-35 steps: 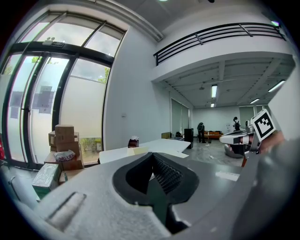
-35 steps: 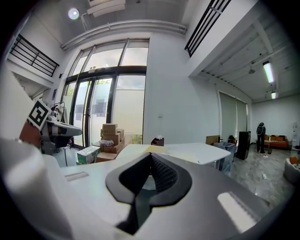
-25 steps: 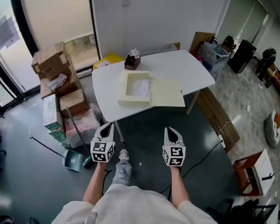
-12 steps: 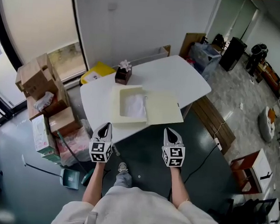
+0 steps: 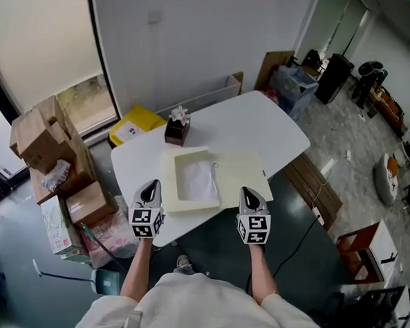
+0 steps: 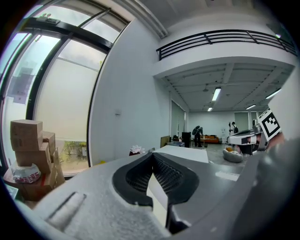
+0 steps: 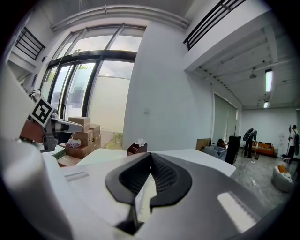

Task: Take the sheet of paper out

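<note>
An open cream box (image 5: 169, 191) lies on the white table (image 5: 256, 121), and a white sheet of paper (image 5: 198, 181) rests inside it. Its flat cream lid (image 5: 243, 173) lies just to the right of it. In the head view my left gripper (image 5: 150, 185) is at the table's near edge, beside the box's near left corner. My right gripper (image 5: 251, 192) hovers over the lid's near edge. Both have their jaws shut with nothing between them. The left gripper view shows its gripper (image 6: 152, 155) aimed level across the table, as does the right gripper (image 7: 150, 155) in its own view.
A dark tissue box (image 5: 176, 129) stands on the table behind the cream box. Stacked cardboard boxes (image 5: 42, 134) fill the floor at the left, and a yellow package (image 5: 132, 129) lies by the wall. A wooden bench (image 5: 315, 191) runs along the table's right side.
The person has walked up to the table. The box and lid, well ahead of both grippers a second ago, now lie right at their tips. The jaws look the same.
</note>
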The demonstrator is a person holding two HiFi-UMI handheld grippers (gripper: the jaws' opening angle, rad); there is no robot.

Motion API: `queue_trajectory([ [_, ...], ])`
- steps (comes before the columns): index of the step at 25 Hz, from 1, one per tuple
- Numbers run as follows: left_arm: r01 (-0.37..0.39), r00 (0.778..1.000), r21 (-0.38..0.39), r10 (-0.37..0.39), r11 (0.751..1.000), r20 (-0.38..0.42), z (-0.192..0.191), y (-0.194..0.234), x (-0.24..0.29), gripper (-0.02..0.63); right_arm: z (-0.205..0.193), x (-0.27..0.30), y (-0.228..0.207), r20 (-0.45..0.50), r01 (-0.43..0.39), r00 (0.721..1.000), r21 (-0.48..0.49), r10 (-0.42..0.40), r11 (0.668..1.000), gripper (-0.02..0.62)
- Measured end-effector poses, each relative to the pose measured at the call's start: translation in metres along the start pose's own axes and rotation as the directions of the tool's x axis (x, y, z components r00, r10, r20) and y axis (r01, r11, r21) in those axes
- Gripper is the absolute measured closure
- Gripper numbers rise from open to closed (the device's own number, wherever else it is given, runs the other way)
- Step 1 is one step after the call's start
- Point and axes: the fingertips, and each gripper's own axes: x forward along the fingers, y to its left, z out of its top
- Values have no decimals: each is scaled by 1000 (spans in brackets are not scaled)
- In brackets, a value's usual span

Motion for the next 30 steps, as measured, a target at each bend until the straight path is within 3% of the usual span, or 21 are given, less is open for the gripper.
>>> queue_trajectory([
  [15, 18, 999, -20, -19, 1000, -37, -9, 49, 52, 600, 8, 73, 10, -28, 12, 1000, 9, -11, 1000, 594],
  [22, -1, 998, -35, -1, 999, -61, -20, 58, 56, 601, 7, 90, 12, -26, -11, 1000, 11, 12, 1000, 594],
  [30, -58, 996, -2, 58, 998, -69, -19, 79, 72, 601, 8, 127, 7, -13, -54, 998, 33, 54, 998, 594],
])
